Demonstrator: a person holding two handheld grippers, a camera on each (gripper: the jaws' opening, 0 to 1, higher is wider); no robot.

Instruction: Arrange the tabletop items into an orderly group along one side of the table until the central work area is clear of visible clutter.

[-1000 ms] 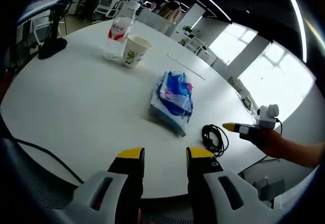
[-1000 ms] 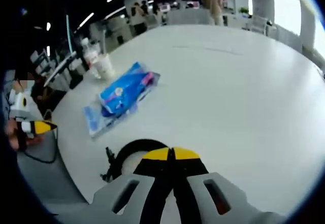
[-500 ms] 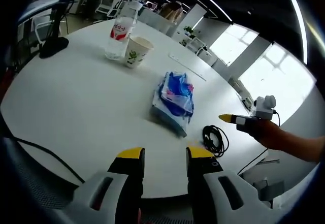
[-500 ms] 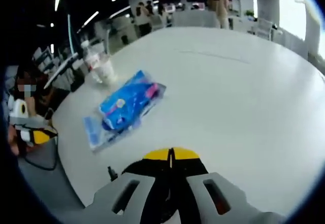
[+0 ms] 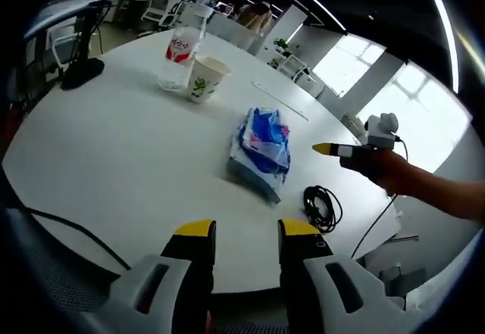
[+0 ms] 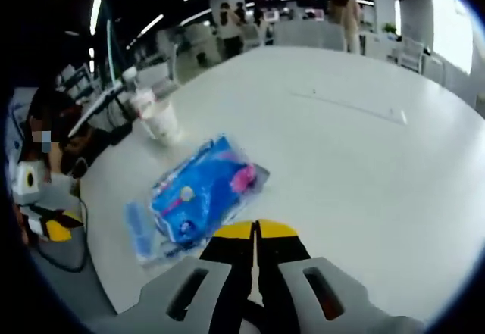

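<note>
On the round white table (image 5: 114, 160) lies a blue tissue packet (image 5: 261, 146), with a coil of black cable (image 5: 321, 205) near the edge beside it. Farther off, a paper cup (image 5: 204, 76) stands next to a clear water bottle (image 5: 180, 50). My left gripper (image 5: 246, 232) hovers open at the near table edge, nothing between its yellow tips. My right gripper (image 5: 322, 149), held by a hand, comes in from the right above the cable, pointing at the packet. In the right gripper view it (image 6: 256, 232) is shut and empty, just short of the blue packet (image 6: 201, 198), with the cup (image 6: 163, 122) beyond.
A black lamp base (image 5: 82, 73) sits at the far left of the table. A thin white strip (image 5: 279, 99) lies past the packet. A dark cable (image 5: 68, 228) hangs off the near edge. Office chairs and people stand far behind. The left gripper (image 6: 45, 224) shows at the left edge.
My right gripper has risen from beside the cable coil and moved toward the blue packet, staying shut. The left gripper has held its place.
</note>
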